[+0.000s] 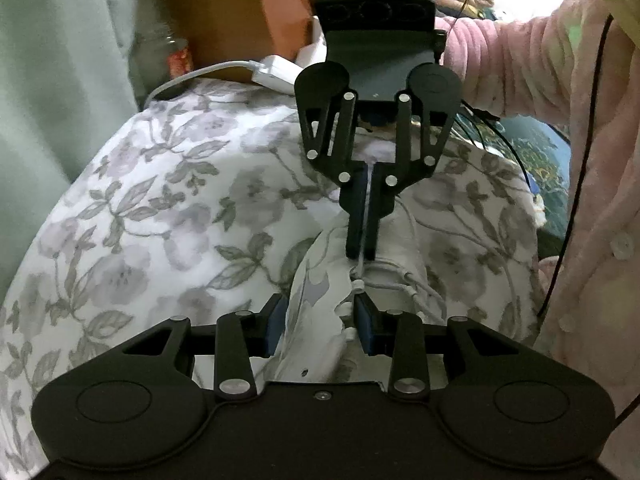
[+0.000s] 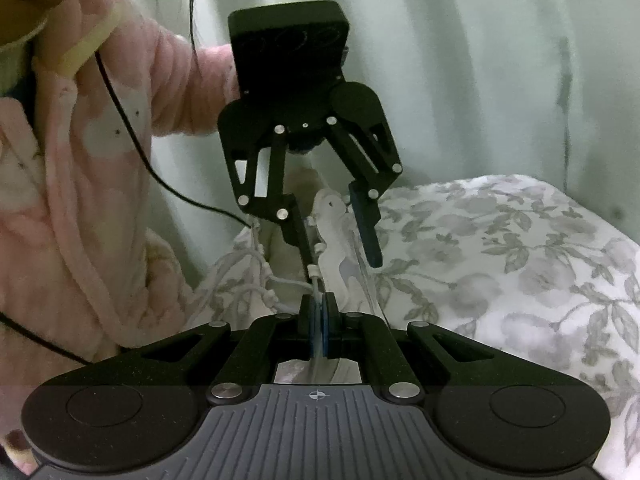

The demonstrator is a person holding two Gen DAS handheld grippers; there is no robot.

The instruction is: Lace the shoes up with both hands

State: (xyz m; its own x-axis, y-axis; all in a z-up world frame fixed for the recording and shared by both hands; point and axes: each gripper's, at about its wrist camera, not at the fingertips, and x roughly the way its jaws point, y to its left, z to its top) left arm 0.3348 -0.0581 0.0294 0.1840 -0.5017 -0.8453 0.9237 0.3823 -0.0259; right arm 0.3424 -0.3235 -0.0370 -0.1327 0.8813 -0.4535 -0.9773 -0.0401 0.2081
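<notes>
A white shoe [image 1: 316, 320] lies on floral bedding [image 1: 160, 208]. My left gripper [image 1: 320, 328] straddles its upper, with the blue pads [image 1: 275, 330] pressed against both sides of the white flap. In the right wrist view the same left gripper [image 2: 342, 264] points down over the flap [image 2: 332, 216]. My right gripper [image 2: 319, 320] is shut on a thin white lace [image 2: 316, 280] that runs up from an eyelet. From the left wrist view the right gripper [image 1: 361, 254] hangs just above the shoe with the lace [image 1: 366, 200] pinched between its fingers. Loose lace loops [image 1: 404, 280] lie beside the shoe.
A person's pink fleece sleeve [image 1: 520, 72] and robe [image 2: 80, 160] fill one side, with black cables [image 2: 132, 148] trailing over them. A white charger with its cord [image 1: 272, 72] and a bottle [image 1: 168, 52] sit behind the bedding. A pale green curtain [image 2: 480, 80] hangs behind.
</notes>
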